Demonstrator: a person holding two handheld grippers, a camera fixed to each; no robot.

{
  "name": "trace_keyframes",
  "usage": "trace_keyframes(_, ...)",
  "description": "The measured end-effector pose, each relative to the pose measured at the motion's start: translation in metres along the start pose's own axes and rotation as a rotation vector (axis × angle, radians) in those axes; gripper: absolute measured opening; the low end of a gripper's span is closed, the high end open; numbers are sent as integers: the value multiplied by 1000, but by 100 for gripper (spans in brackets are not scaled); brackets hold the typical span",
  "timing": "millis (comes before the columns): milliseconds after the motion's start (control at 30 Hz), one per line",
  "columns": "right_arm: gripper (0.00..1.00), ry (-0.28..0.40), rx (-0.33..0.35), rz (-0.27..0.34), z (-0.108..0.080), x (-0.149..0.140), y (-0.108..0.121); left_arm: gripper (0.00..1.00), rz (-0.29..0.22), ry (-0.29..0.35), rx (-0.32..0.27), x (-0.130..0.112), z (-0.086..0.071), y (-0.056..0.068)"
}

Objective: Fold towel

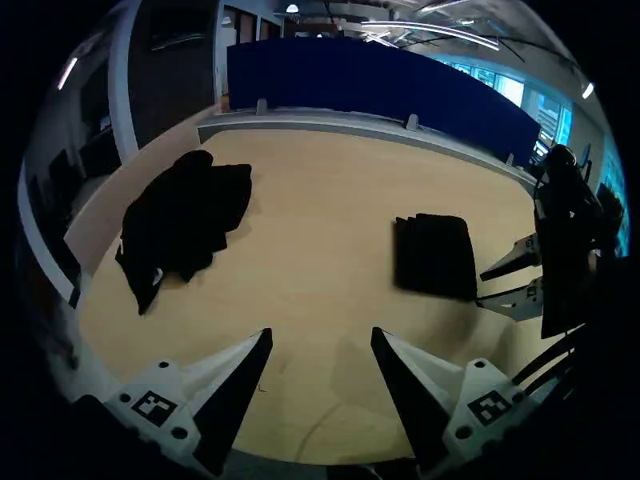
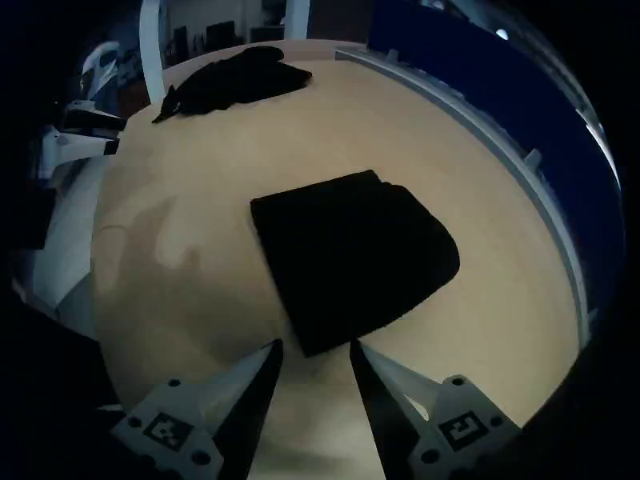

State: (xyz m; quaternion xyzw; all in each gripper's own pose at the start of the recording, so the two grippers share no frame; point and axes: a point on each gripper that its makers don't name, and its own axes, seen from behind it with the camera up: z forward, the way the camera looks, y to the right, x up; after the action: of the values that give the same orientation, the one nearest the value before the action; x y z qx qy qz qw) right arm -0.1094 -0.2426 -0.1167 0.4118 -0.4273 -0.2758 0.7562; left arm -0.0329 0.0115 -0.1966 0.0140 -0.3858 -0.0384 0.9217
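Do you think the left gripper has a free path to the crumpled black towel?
Probably yes: the left gripper is open, and bare table lies between it and the crumpled towel.

Left hand-held gripper (image 1: pixel 321 346), right hand-held gripper (image 2: pixel 315 354): white pointed fingers (image 1: pixel 228 376), black inner faces, square tags (image 1: pixel 154 406).

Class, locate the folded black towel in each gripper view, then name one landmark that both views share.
Left gripper view: folded towel right of centre.
Right gripper view: folded towel at centre, just beyond the jaws.
Shared landmark: crumpled black cloth, left in the left gripper view, top in the right.
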Motion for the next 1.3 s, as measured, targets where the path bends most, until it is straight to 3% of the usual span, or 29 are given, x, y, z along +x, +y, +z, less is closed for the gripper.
trace_keyframes(433,59,-7,-11,97,8,-10,-7,91,-7,-4,2,-2,1,0)
trace_keyframes(767,49,7,-18,179,16,-12,-11,92,-6,-8,2,-4,1,1)
trace_keyframes(900,42,13,-16,198,16,-10,-10,91,-4,-9,1,-5,1,2)
trace_keyframes(1200,11,24,-16,216,18,-10,-9,92,-2,-10,3,-6,3,1)
trace_keyframes(1300,5,29,-16,222,18,-10,-9,91,-1,-11,4,-6,3,1)
